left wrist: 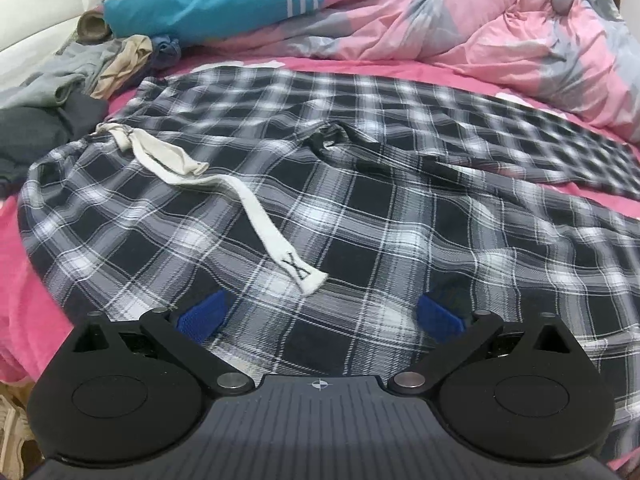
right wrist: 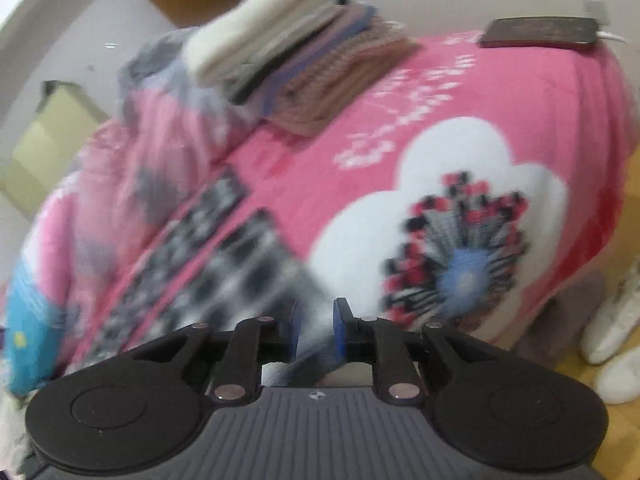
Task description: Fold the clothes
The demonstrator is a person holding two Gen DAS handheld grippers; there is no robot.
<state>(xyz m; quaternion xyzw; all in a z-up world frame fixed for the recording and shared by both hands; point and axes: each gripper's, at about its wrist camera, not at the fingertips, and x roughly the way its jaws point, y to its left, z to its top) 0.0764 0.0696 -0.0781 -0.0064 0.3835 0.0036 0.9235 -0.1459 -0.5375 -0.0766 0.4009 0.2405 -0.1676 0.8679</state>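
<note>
- Trousers (left wrist: 360, 184) in black-and-white plaid lie spread across the pink bed sheet (left wrist: 24, 264), waistband toward my left, legs running off to the right.
- A white drawstring (left wrist: 224, 196) trails from the waistband over the cloth, its stitched end lying just ahead of my left gripper (left wrist: 320, 312).
- My left gripper is spread wide over the waist part of the trousers, its blue pads (left wrist: 202, 314) well apart and holding nothing.
- My right gripper (right wrist: 316, 330) is nearly closed, with a fold of plaid cloth pinched between its blue pads; the view is blurred, so I cannot tell how much cloth it has.
- In the right view the trousers' legs (right wrist: 224, 256) run away to the left over the sheet.
- A rumpled pink and grey quilt (left wrist: 500, 32) lies behind the trousers.
- Loose clothes (left wrist: 60, 92) are heaped at the far left of the bed.
- A stack of folded knitwear (right wrist: 296, 52) sits farther along the bed.
- White shoes (right wrist: 616, 332) stand on the floor beside it.
</note>
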